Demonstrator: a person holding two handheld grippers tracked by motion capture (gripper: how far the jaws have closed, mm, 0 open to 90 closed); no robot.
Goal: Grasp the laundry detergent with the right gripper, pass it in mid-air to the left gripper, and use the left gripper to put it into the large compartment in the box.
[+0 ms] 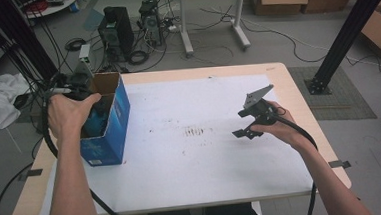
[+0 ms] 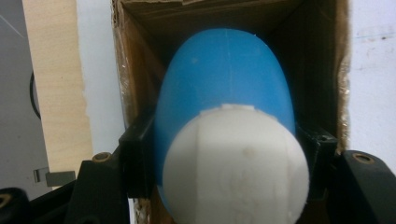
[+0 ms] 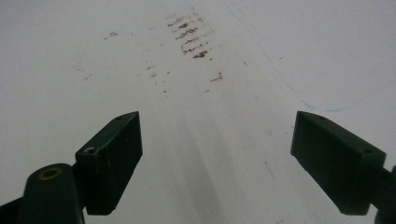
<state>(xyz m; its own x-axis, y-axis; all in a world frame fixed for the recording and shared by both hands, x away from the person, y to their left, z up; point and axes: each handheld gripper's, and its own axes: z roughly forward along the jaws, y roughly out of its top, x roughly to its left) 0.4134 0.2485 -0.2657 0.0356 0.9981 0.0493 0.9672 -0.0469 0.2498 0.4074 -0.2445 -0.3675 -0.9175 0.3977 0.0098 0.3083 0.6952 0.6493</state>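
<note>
- The left claw (image 2: 224, 154) is closed on a blue-and-white egg-shaped bottle (image 2: 229, 135), one jaw pressing each flank just where the white cap end meets the blue body.
- In the high view the left hand (image 1: 71, 114) is at about nine o'clock on the desk (image 1: 299, 111), poised over the open top of the blue cardboard box (image 1: 110, 127); the bottle's blue body (image 1: 95, 122) is already inside the mouth of the box.
- The left gripper view looks straight down the brown inner walls, with the bottle's blue nose pointing into the box and the white end nearest the camera.
- The step in hand looks to be lowering the bottle into the box. To do it well, keep the bottle's long axis in line with the box walls so it slides down without scraping the cardboard.
- Clearance looks tight on both flanks, so the jaws may catch the rim; release before they wedge.
- The box stands unbraced, so a sideways push could tip or shift it. Move straight down, slowly.
- The right claw (image 1: 252, 120), at about three o'clock, hangs spread wide with nothing between its jaws over the white sheet (image 3: 196, 116), well apart from the box. It could steady the box if it wobbles.
</note>
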